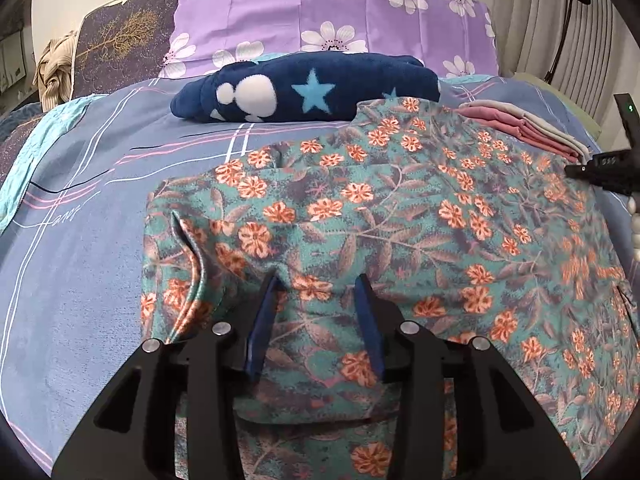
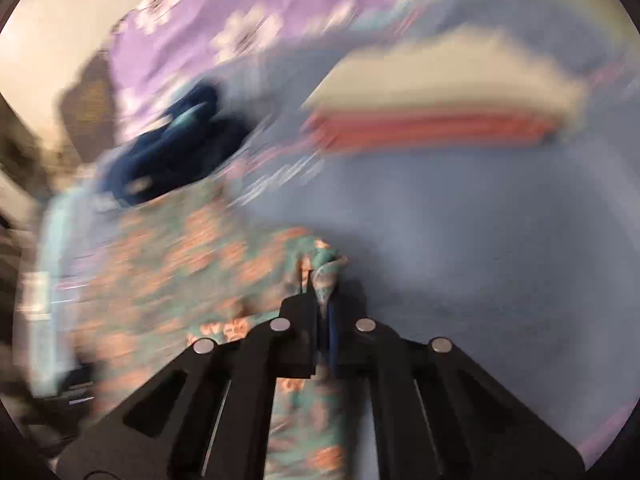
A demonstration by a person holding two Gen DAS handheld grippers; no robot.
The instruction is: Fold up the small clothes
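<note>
Teal cloth printed with orange flowers, the floral garment point(image 1: 360, 216), lies spread on the bed point(image 1: 80, 240), covering the middle and right of the blue-grey plaid sheet in the left wrist view. Left claw point(image 1: 318, 284): its 2 blue-padded fingers point(image 1: 260, 320) stand apart with their tips resting on the garment, a low ridge of cloth between them but not pinched. Right claw point(image 2: 322, 284): pressed together on a bunched edge of the same garment point(image 2: 192, 264), which trails away to the left in a heavily blurred right wrist view; part of this claw also shows at the right edge of the left wrist view. Behind the garment lies a navy fleece bundle point(image 1: 312, 88) with white spots and pale blue stars, touching the garment's far edge. Beside it, to the right, sits a stack of folded pink and cream cloths point(image 1: 528, 128). Purple flowered pillow point(image 1: 332, 12) stands at the head of the bed
</note>
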